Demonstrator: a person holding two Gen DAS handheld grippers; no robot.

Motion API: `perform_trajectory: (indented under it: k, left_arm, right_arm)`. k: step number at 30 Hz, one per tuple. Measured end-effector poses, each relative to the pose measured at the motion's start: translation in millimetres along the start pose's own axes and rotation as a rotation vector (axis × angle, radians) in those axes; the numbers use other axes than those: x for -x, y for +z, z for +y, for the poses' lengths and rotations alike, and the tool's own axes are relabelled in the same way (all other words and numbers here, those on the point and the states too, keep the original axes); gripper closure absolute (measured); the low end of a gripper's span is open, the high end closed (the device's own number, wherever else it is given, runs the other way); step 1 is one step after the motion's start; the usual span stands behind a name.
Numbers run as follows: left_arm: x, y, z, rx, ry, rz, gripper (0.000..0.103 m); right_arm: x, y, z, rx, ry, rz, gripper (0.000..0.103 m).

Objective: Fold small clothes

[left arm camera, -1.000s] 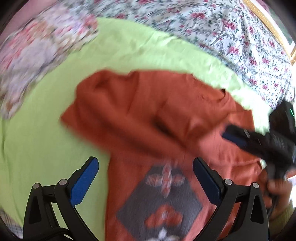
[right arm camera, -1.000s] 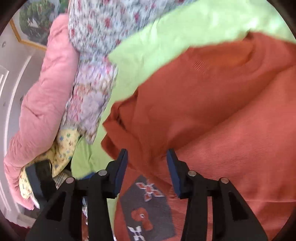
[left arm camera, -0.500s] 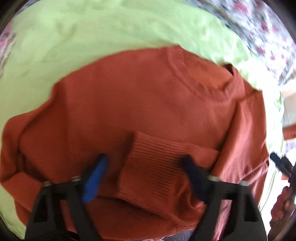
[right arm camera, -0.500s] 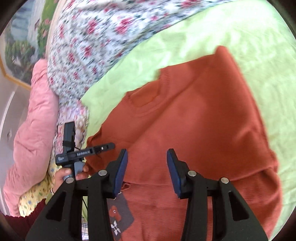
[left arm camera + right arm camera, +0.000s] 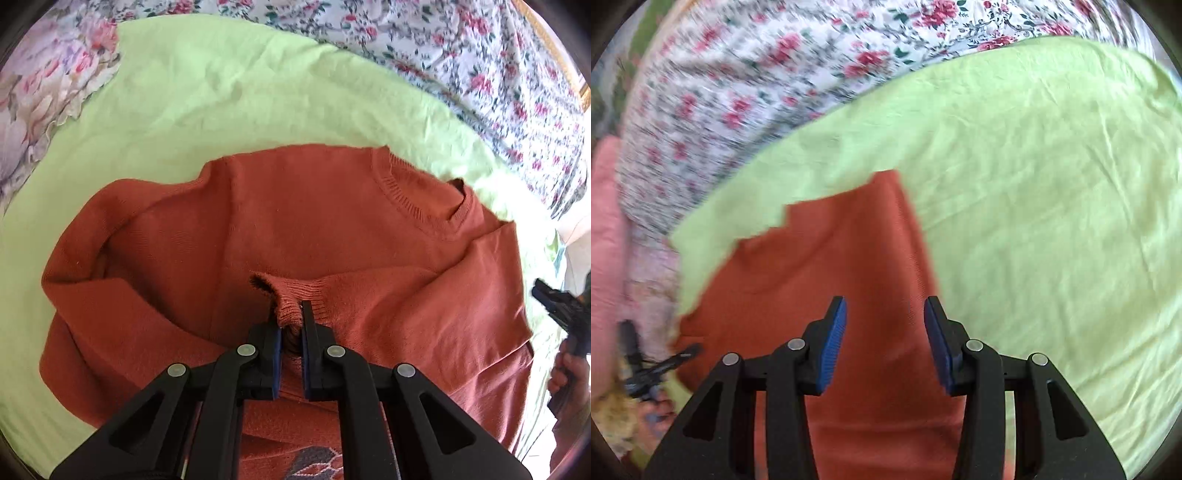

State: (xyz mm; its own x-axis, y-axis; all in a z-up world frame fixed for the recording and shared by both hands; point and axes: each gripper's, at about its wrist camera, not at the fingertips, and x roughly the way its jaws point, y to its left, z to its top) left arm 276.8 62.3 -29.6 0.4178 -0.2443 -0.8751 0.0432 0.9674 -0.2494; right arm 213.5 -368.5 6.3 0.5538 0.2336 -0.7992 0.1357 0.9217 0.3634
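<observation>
Left tool (image 5: 291,321) had just closed, pinching my orange sweater's (image 5: 295,229) ribbed cuff (image 5: 295,295); right tool (image 5: 884,325) hung spread above it.

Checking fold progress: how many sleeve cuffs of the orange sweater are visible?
1: a ribbed cuff pinched in the left gripper mid-sweater. The other sleeve's cuff is hidden.

A bedroom at home; floral bedspread (image 5: 461,48), green sheet (image 5: 229,96), pink quilt (image 5: 604,229).
</observation>
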Motion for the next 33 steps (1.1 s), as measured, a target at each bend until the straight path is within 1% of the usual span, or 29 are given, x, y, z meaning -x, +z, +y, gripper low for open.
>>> perform_trajectory:
  k: [4,5,6,7,8,10,11,12,13,15,16,17,18,20,21,22,23,27,30,33]
  left_arm:
    - [0.5,-1.3,2.5,0.035,0.008,-0.021,0.097]
    - [2.2,-2.8,4.0,0.049,0.013,-0.028,0.097]
    - [3.8,-3.7,7.0,0.065,0.013,-0.035,0.097]
    - [6.8,-3.5,7.4,0.084,0.003,-0.052,0.097]
    - [9.2,-0.6,6.6,0.091,-0.008,-0.066,0.097]
    - [17.6,2.2,-6.1,0.076,-0.054,-0.121,0.097]
    - [17.1,3.5,-12.6,0.058,-0.049,-0.13,0.097]
    - [11.3,5.1,-17.3,0.044,-0.027,-0.111,0.097]
    - [-0.7,6.7,-18.6,0.044,0.002,-0.076,0.096]
    - [-19.5,5.6,-14.1,0.049,0.047,-0.036,0.095]
    - [-26.0,4.4,-9.1,0.065,0.051,-0.005,0.094]
    - [-26.0,3.1,-4.8,0.08,0.037,0.003,0.093]
    - [-22.4,2.0,-2.5,0.089,0.024,-0.003,0.088]
    - [-10.7,1.0,-1.9,0.079,0.029,-0.019,0.084]
    - [-4.9,-0.4,-0.9,0.075,0.03,-0.022,0.083]
    - [2.2,-2.7,0.0,0.076,0.028,-0.024,0.082]
    - [8.0,-4.3,-0.7,0.078,0.026,-0.025,0.078]
    - [38.2,-21.2,7.0,0.107,0.027,-0.036,0.067]
    - [57.1,-47.8,16.8,0.145,-0.005,-0.021,0.064]
    - [63.6,-65.5,13.2,0.151,-0.034,0.006,0.059]
  right_arm:
    - [-37.6,12.2,-2.2,0.058,-0.075,0.075,0.058]
    - [-48.5,13.3,-1.2,0.072,-0.08,0.1,0.058]
    - [-54.5,13.7,-0.9,0.079,-0.076,0.109,0.06]
    - [-56.5,14.6,-0.6,0.087,-0.072,0.103,0.071]
    - [-54.6,17.1,-1.2,0.088,-0.068,0.095,0.091]
    - [-42.8,22.7,-5.0,0.06,-0.061,0.052,0.092]
    - [-35.5,25.6,-7.2,0.06,-0.07,0.023,0.092]
    - [-32.7,27.0,-9.1,0.062,-0.079,0.011,0.092]
    - [-33.3,28.1,-12.8,0.055,-0.086,0.009,0.092]
    - [-42.1,27.4,-20.0,0.03,-0.087,0.039,0.092]
    - [-45.6,26.2,-21.4,0.023,-0.087,0.05,0.092]
    - [-47.5,26.8,-22.7,0.012,-0.084,0.057,0.092]
    - [-47.5,27.4,-21.6,0.003,-0.08,0.06,0.091]
    - [-40.3,29.0,-21.0,-0.013,-0.068,0.052,0.087]
    - [-35.4,28.9,-20.4,-0.017,-0.064,0.044,0.082]
    - [-29.7,24.0,-18.6,-0.018,-0.066,0.038,0.079]
    - [-24.1,21.4,-16.9,-0.021,-0.062,0.03,0.075]
    - [0.8,5.8,-7.8,-0.031,0.01,0.011,0.074]
    - [15.8,-12.2,7.2,-0.008,0.057,0.017,0.074]
    - [21.1,-31.8,26.6,0.015,0.097,0.039,0.073]
